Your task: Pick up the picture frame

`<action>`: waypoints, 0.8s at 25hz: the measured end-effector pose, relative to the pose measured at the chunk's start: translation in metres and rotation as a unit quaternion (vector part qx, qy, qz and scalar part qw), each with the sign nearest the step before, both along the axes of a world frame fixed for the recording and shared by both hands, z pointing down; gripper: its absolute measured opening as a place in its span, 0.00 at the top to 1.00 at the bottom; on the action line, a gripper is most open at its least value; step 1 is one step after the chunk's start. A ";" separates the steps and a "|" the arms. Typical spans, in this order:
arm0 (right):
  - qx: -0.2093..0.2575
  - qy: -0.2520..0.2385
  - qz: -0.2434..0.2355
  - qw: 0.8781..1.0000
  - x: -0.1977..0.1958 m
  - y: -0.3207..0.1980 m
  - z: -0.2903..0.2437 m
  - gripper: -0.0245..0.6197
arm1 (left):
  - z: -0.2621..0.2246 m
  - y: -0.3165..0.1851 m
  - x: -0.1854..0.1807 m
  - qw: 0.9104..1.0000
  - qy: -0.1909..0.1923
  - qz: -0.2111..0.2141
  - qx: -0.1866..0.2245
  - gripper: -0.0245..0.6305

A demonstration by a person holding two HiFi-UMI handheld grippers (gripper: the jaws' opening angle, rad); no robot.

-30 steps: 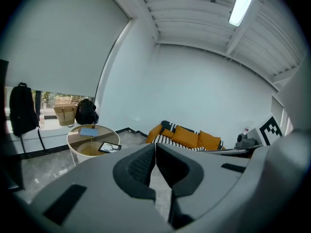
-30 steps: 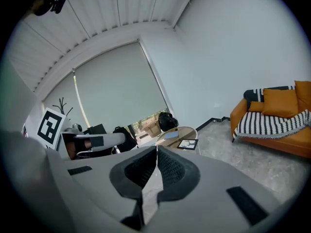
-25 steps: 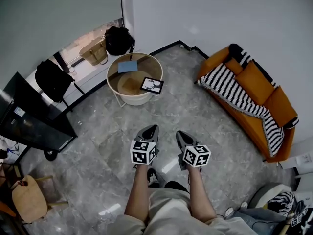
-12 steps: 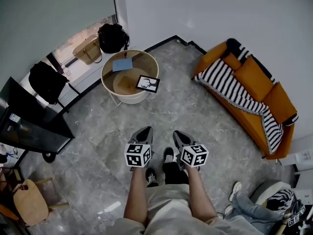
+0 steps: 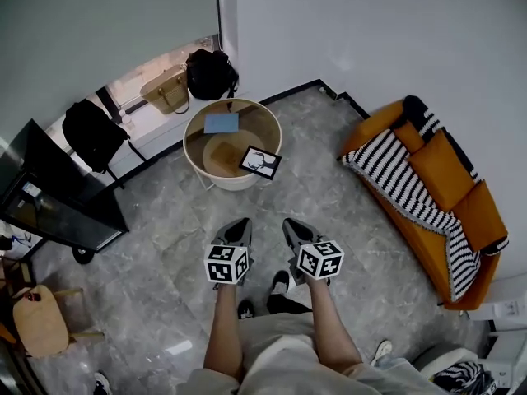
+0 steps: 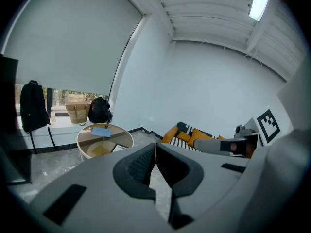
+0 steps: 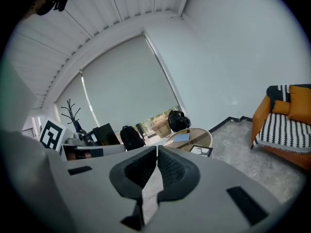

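The picture frame (image 5: 260,162), black-edged with a white picture of a dark figure, lies at the near right rim of a round glass-topped table (image 5: 194,133). In the right gripper view the frame (image 7: 201,150) shows on the table's right side, well ahead of the jaws. My left gripper (image 5: 240,227) and right gripper (image 5: 291,226) hang side by side over the grey floor, short of the table, both pointing toward it. Both are shut with nothing between their jaws. The left gripper view shows the table (image 6: 82,137) ahead to the left; the frame is hidden there.
A blue book (image 5: 221,123) lies on the table's far side. An orange sofa (image 5: 473,212) with a striped blanket stands at the right. Black bags (image 5: 211,72) and a straw bag (image 5: 167,89) sit by the window. A dark cabinet (image 5: 58,200) stands left, a wooden stool (image 5: 37,322) lower left.
Both grippers have moved forward across the floor, closer to the round table, as the person stepped on. Their jaws stayed shut.
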State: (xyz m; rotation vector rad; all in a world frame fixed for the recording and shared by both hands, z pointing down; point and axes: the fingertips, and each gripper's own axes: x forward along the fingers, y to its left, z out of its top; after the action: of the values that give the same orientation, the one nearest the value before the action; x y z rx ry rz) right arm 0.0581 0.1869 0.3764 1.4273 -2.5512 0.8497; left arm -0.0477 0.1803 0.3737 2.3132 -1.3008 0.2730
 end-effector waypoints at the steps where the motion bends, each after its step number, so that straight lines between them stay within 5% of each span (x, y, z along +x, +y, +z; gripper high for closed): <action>1: 0.002 -0.003 -0.003 1.000 0.002 -0.011 -0.002 0.90 | -0.002 -0.008 0.002 1.000 -0.004 -0.003 0.002 0.93; 9: 0.026 -0.014 -0.033 0.999 0.034 -0.076 -0.013 0.90 | -0.008 -0.061 0.026 0.997 -0.036 -0.061 0.020 0.93; 20: -0.004 -0.017 -0.045 0.999 0.028 -0.109 0.017 0.90 | 0.020 -0.077 0.004 0.995 -0.053 -0.081 -0.016 0.93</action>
State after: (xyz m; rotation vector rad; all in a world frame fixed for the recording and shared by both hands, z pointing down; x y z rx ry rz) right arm 0.0864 0.0776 0.3931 1.2964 -2.6107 0.8772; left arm -0.0438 0.1032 0.3941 2.1780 -1.5155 0.3647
